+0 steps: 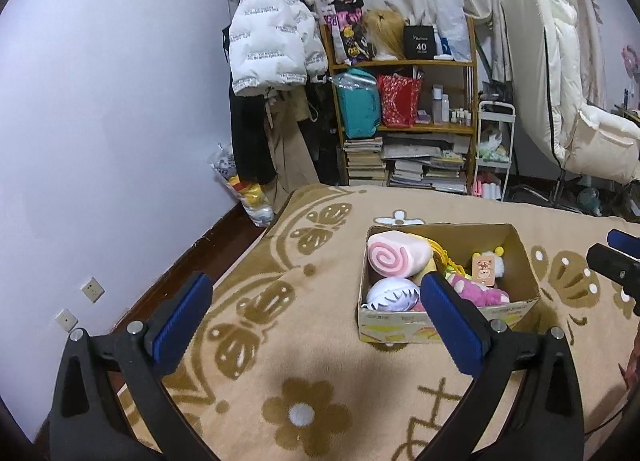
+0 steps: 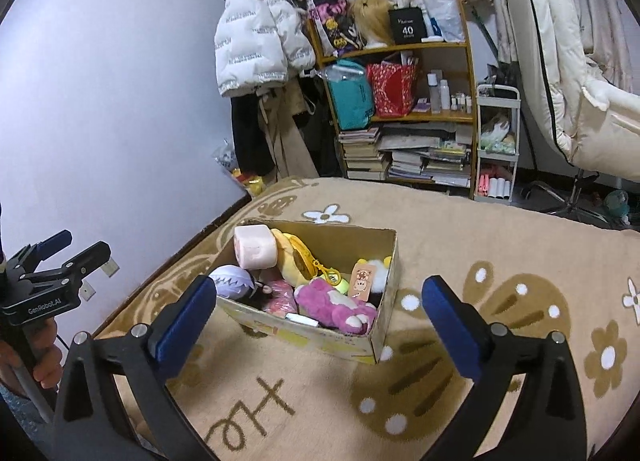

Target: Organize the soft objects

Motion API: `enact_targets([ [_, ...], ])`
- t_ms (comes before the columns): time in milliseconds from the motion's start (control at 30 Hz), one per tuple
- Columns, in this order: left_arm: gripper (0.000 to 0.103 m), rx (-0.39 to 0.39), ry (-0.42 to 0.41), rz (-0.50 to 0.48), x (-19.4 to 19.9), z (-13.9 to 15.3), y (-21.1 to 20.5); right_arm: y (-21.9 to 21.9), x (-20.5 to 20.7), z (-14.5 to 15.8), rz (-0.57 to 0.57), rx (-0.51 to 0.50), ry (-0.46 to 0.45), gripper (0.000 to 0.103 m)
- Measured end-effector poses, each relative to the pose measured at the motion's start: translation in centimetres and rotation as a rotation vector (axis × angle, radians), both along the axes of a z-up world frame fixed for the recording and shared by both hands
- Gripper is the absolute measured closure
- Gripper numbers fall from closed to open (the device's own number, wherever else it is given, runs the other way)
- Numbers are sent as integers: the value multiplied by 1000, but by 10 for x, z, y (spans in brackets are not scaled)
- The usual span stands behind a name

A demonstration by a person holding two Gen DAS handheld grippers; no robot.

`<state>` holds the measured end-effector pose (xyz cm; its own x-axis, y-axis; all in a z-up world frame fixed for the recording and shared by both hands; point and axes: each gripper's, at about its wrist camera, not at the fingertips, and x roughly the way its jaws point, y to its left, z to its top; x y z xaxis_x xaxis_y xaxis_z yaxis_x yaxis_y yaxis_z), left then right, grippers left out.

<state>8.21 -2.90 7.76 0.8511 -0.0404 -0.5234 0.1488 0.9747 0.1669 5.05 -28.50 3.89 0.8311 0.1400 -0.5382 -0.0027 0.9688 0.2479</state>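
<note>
I hold both my left gripper (image 1: 316,315) and right gripper (image 2: 320,311) spread wide and empty above the bed (image 1: 280,361), since the soft toys (image 2: 336,303) already sit packed together in the cardboard box (image 2: 384,325) toward the bed's far edge.
</note>
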Motion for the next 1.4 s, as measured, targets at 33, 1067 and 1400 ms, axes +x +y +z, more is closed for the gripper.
enact_targets([
  [33,0,-3,-7,-1,-3,1,1,1,-4,1,-3,-3,-6,0],
  [1067,0,4,-68,24,-77,-38,12,4,-83,-20,-82,-92,-139,0],
  [1400,0,28,-88,16,-81,-38,8,2,-84,-28,-96,-100,-136,0],
])
